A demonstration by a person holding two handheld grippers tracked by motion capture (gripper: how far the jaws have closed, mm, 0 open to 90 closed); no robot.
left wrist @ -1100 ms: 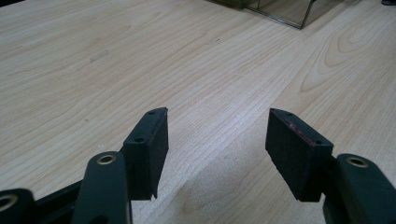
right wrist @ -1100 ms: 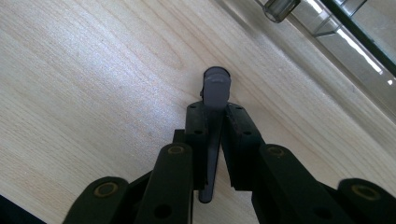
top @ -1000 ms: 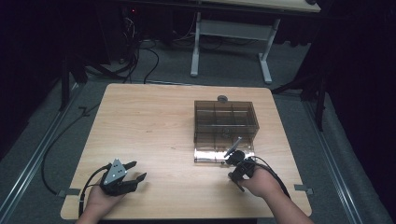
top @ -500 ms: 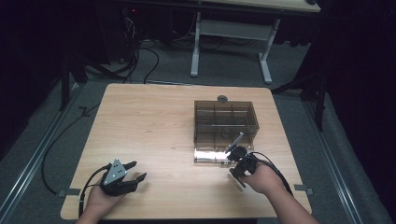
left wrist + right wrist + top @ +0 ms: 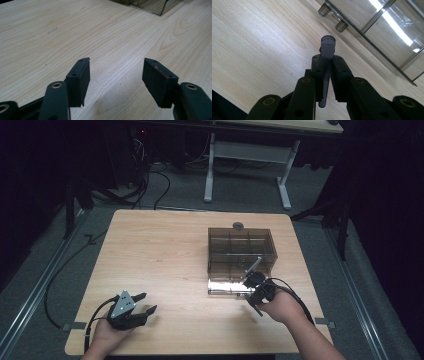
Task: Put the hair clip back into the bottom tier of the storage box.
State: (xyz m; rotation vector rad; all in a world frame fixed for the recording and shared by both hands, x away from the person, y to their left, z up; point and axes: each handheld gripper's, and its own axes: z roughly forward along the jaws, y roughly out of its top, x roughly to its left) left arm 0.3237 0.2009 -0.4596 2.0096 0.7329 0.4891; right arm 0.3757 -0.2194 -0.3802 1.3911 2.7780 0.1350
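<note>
Holding a thin grey stick [image 5: 326,65] between its closed jaws, the right claw [image 5: 256,290] waits just before the brown clear box [image 5: 241,251], likely to put it inside. Well to the left of the box, the left claw [image 5: 116,80] rests open and empty on the table [image 5: 160,255].

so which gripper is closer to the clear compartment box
Right. The right gripper, clamped on a grey rod, sits at the box's near edge; the left gripper rests open far across the table.

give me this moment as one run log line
right claw: shut on grey rod, beside clear box | left claw: open, over table
</note>
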